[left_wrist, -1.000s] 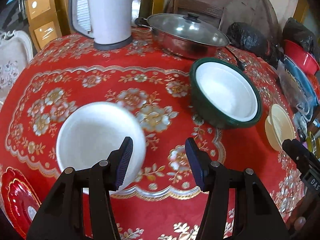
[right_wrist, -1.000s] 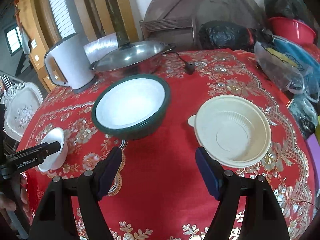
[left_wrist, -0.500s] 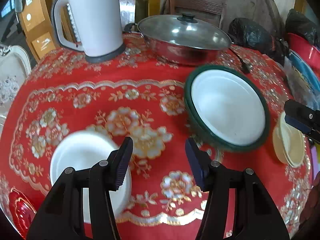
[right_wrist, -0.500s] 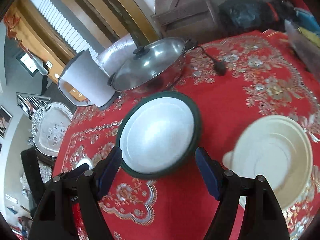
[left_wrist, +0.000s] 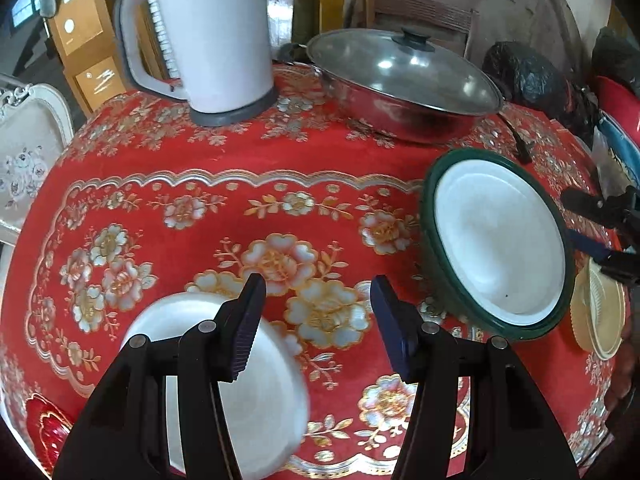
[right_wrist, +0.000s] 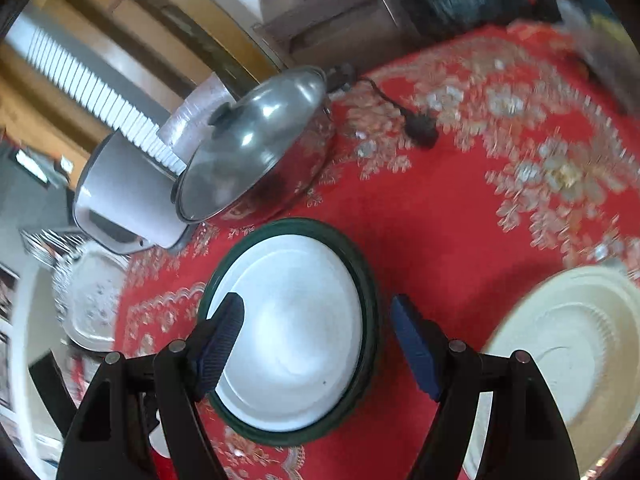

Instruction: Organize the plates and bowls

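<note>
Red floral tablecloth [left_wrist: 320, 168], white bowl [left_wrist: 256, 400] half-hidden behind left gripper [left_wrist: 316, 330]

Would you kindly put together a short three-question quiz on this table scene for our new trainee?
1. True or false: the left gripper holds the small white bowl.
2. Which dish lies beneath the right gripper? A: green-rimmed bowl B: cream plastic bowl C: kettle
3. What covers the steel pan?

Key:
1. False; its jaws are open and empty.
2. A
3. A glass lid with a black knob.
</note>
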`<state>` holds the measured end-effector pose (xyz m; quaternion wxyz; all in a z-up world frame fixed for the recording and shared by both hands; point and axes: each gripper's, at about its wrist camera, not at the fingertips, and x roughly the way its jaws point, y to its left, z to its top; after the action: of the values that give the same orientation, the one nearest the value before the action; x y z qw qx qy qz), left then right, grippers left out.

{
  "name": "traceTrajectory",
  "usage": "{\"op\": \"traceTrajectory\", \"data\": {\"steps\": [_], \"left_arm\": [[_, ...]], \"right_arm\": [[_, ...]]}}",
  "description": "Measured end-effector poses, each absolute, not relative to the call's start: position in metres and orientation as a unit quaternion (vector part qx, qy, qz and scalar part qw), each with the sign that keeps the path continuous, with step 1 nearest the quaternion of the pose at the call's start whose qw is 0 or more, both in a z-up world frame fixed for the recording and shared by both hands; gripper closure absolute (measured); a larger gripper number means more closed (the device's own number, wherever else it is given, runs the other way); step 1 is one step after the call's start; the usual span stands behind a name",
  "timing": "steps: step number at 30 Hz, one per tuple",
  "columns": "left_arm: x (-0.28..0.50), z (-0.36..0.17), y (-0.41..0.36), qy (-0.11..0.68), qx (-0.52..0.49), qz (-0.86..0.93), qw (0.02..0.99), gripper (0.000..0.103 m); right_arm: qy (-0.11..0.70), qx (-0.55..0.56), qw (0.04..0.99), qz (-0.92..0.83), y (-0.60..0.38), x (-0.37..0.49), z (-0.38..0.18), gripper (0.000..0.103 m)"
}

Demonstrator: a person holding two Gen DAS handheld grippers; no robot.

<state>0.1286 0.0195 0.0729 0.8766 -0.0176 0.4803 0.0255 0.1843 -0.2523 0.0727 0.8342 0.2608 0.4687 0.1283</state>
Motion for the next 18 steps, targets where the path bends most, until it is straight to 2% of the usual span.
{"op": "traceTrajectory", "data": {"steps": [4,8,13,18], "left_arm": [[0.127,0.075,0.028,0.476,-0.008,0.036,0.879,0.048],[0.122,0.078,0.041,0.472,-0.021,0.035,0.880,0.048],[0.110,0.083,0.061,0.465,-0.036,0.045,0.883,0.048],[0.095,0.089,0.093,0.454,-0.059,0.067,0.887,0.048]], "right_arm": [[0.469,0.320,0.808,0.157,-0.258,0.183,0.060,0.026],[0.456,0.331,0.803,0.194,-0.249,0.170,0.078,0.026],[0.436,0.283,0.816,0.252,-0.203,0.152,0.123,0.026],[0.430,0.215,0.817,0.318,-0.119,0.150,0.159,0.025]]}}
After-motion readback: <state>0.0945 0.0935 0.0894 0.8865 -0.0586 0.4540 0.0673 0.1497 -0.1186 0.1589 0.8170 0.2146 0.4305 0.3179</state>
